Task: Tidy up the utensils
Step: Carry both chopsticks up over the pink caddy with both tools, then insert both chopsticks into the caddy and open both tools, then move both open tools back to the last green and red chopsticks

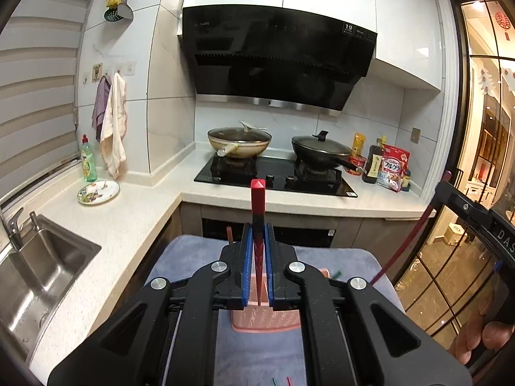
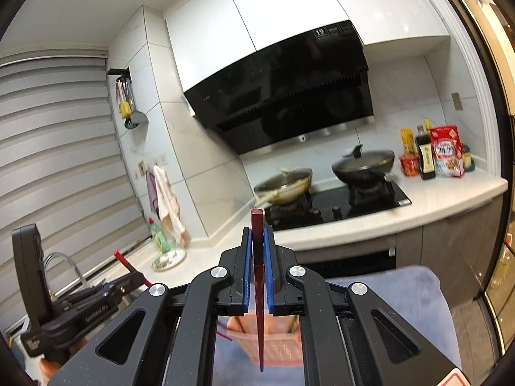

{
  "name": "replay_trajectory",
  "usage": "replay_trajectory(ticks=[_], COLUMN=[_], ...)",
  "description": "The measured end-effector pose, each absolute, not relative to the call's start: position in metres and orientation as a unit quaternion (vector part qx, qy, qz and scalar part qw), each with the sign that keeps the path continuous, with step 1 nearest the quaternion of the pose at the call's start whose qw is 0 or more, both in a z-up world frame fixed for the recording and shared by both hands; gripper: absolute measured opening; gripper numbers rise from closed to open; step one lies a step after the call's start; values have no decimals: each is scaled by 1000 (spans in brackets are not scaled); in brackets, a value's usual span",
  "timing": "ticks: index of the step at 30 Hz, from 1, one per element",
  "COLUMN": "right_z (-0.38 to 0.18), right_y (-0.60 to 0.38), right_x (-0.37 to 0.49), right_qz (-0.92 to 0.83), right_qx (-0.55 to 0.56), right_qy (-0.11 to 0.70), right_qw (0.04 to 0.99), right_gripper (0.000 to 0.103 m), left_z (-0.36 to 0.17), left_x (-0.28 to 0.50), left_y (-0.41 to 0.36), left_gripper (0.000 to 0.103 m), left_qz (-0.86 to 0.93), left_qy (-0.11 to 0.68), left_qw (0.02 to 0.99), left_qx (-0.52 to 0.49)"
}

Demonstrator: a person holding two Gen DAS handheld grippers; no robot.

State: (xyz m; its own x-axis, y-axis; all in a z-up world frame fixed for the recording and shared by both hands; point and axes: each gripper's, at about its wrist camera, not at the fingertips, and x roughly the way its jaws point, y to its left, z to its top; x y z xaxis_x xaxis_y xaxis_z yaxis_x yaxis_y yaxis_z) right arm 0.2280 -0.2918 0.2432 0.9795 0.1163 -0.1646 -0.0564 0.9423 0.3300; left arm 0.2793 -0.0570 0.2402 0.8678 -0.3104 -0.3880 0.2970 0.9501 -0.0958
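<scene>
Left gripper [image 1: 258, 231] is clamping a red chopstick [image 1: 257, 199] above the pink basket [image 1: 267, 320]; right gripper [image 2: 257, 234] is clamping a second chopstick [image 2: 260, 305] above the basket too.

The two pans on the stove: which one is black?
The right pan, with the dark lid and black handle. The left pan is cream-coloured with a pale handle.

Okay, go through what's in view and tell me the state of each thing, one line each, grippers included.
Left gripper: shut on a red chopstick.
Right gripper: shut on a second red chopstick.
Pink basket: upright on the blue towel, below both grippers.
Beige wok: lidded, on the stove.
Black wok: lidded, on the stove.
Faucet: no water visibly running.
</scene>
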Motion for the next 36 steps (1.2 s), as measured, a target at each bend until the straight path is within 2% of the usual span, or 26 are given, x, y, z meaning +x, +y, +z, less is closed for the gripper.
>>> replay_trajectory(ticks=[6,11,23,24,26,28,31,36], right_z=[236,205,143,141,140,143,149,161], right_y=[-282,-278,-271,-270,-269,-268,-268,-266], right_x=[277,315,345,345,343,340,331,316], right_qz=[35,29,28,28,27,26,25,29], right_qx=[149,139,129,128,124,120,114,103], right_qy=[100,137,205,206,208,206,197,188], right_qw=[983,980,970,970,970,971,974,976], right_gripper=[7,7,7,9,15,18,23,24], left_z=[234,213,170,168,164,164,167,176], left_x=[315,335,359,360,363,362,357,345], left_y=[-69,-77,-79,-78,-77,-76,-75,-77], left_gripper=[7,7,7,8,16,27,28,29], left_qz=[-145,-146,-141,-140,-134,-128,-127,-127], left_qy=[202,222,269,272,282,282,279,266], left_qw=[969,964,953,952,950,951,952,956], left_qx=[-9,-6,-11,-13,-13,-12,-12,-6])
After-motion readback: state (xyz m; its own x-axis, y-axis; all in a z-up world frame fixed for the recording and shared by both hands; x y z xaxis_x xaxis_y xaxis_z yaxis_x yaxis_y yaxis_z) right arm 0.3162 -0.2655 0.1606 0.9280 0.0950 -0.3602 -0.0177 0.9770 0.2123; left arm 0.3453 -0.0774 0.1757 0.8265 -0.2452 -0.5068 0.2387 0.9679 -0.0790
